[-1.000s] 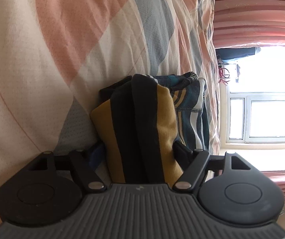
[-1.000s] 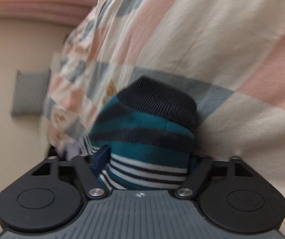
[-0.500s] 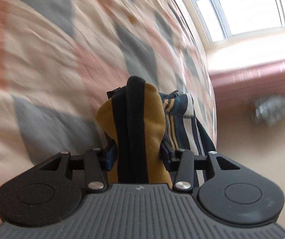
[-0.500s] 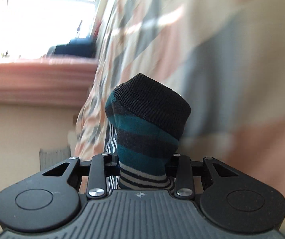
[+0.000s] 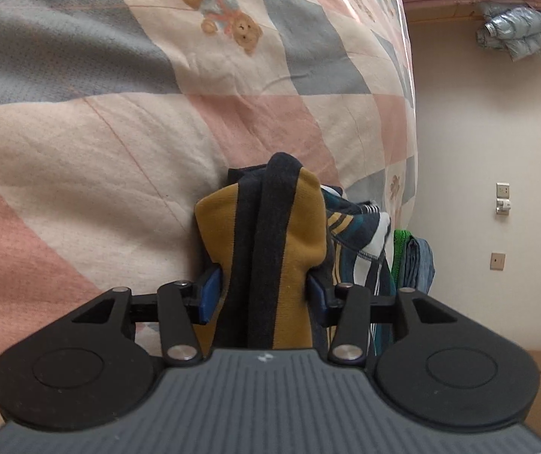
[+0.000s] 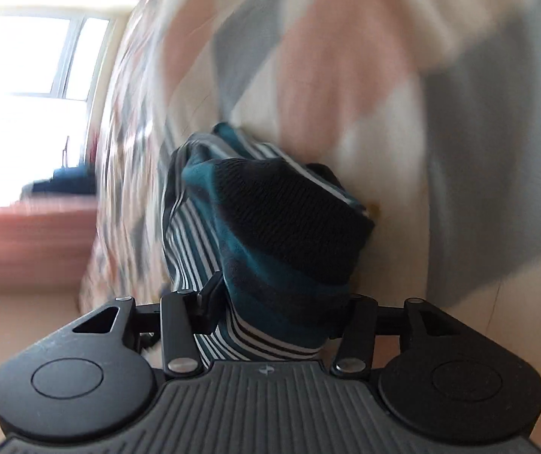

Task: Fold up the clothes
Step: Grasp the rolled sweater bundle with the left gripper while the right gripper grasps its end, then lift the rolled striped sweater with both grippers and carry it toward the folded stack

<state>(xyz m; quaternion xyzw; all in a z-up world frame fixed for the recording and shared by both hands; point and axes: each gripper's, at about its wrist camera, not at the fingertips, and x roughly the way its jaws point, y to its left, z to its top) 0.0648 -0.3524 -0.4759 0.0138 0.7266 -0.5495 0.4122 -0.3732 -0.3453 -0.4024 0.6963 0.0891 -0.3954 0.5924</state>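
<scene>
A striped knit garment hangs between my two grippers, close over a patchwork bedspread (image 5: 92, 159). In the left wrist view its mustard and dark navy end (image 5: 270, 249) bulges up between the blue pads (image 5: 210, 295), with my left gripper (image 5: 264, 295) shut on it. Teal and white striped cloth (image 5: 357, 234) trails off to the right of it. In the right wrist view the teal, dark and white striped end (image 6: 270, 265) with a black ribbed band fills my right gripper (image 6: 278, 302), which is shut on it. This view is blurred by motion.
The bedspread with pink, grey and cream patches and teddy bear prints (image 5: 228, 26) fills the background. Folded green and blue clothes (image 5: 410, 261) lie at the bed's edge. A cream wall with switches (image 5: 501, 196) and a hanging grey jacket (image 5: 516, 30) is on the right. A bright window (image 6: 32, 60) shows left.
Both grippers have swung round with the garment: the left view now faces the wall instead of the window. The jaws, wide one second ago, closed on the cloth and stay shut.
</scene>
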